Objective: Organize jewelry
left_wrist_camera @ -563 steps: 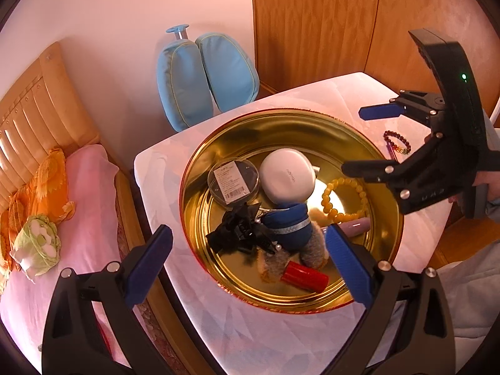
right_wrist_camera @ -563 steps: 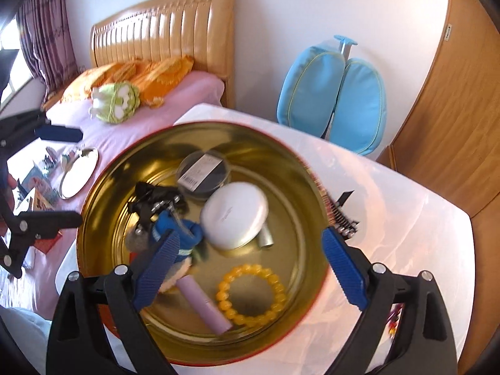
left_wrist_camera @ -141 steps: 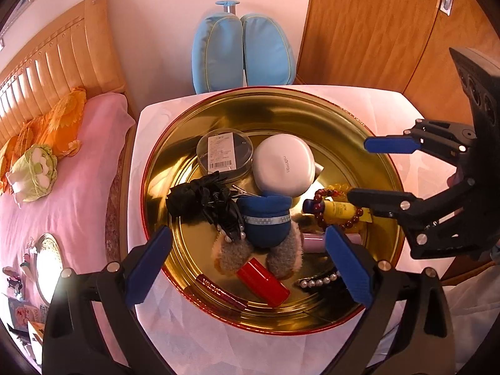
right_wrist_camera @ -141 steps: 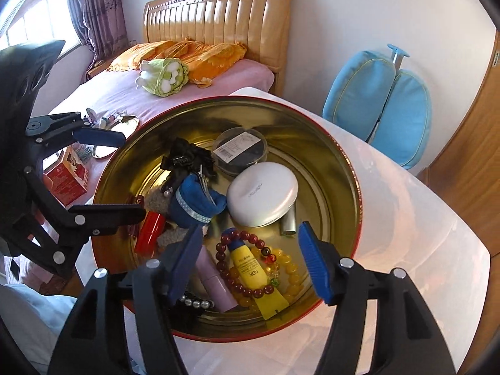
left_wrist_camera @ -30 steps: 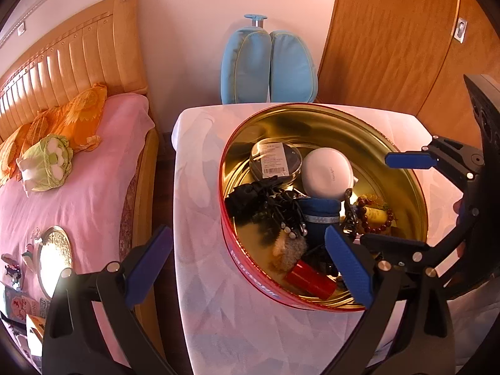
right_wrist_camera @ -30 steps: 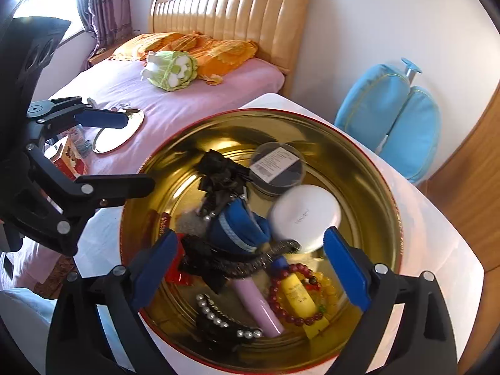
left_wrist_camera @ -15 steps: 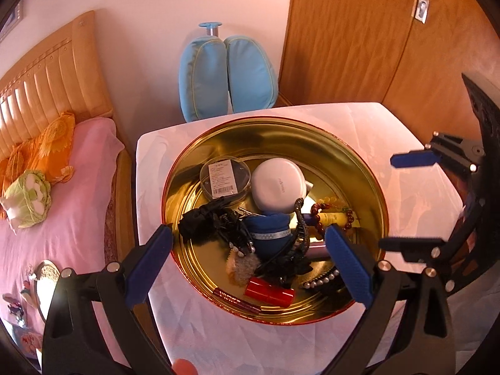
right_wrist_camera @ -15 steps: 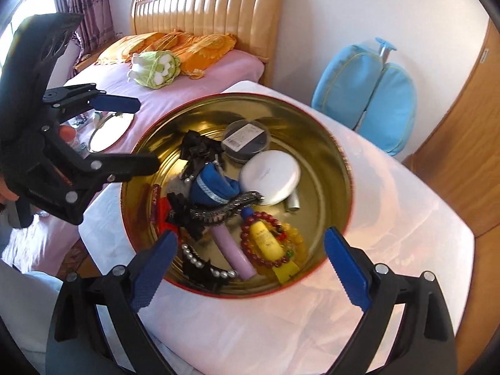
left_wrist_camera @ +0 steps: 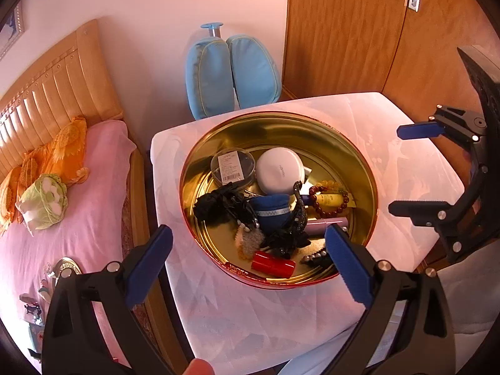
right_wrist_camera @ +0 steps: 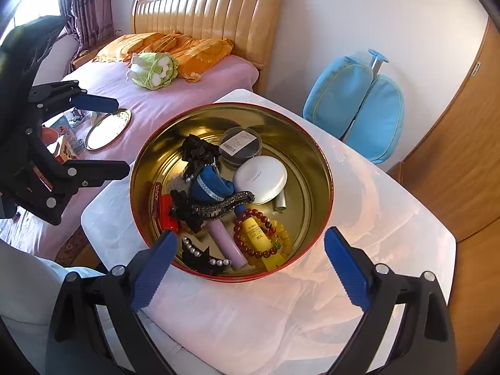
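A round gold tin [left_wrist_camera: 275, 125] [right_wrist_camera: 315, 159] with a red outside stands on a white-covered table [left_wrist_camera: 406, 168] [right_wrist_camera: 390, 206]. Inside lie a dark red bead bracelet [right_wrist_camera: 250, 239] [left_wrist_camera: 328, 209], a yellow bead bracelet [right_wrist_camera: 281, 234], a yellow tube [right_wrist_camera: 259, 237], a studded black hair clip [right_wrist_camera: 218, 209] [left_wrist_camera: 298, 215], a pearl clip [right_wrist_camera: 203, 257], a white compact [right_wrist_camera: 261, 179] [left_wrist_camera: 279, 172], a blue pouch [right_wrist_camera: 207, 186], a red lipstick [left_wrist_camera: 273, 265] and a black bow [right_wrist_camera: 195, 150]. My left gripper [left_wrist_camera: 250, 259] and right gripper [right_wrist_camera: 247, 265] both hang open and empty above the tin's near rim.
A bed with a pink cover [left_wrist_camera: 62, 218], orange pillows [right_wrist_camera: 175, 47] and a green plush [right_wrist_camera: 153, 67] lies left of the table. A gold lid [right_wrist_camera: 107, 128] and small items rest on it. A blue chair back [left_wrist_camera: 231, 72] and wooden doors [left_wrist_camera: 343, 31] stand behind.
Both grippers have drawn back and up from the tin, which looks smaller and further off. The studded hair clip lies across the blue pouch in the tin.
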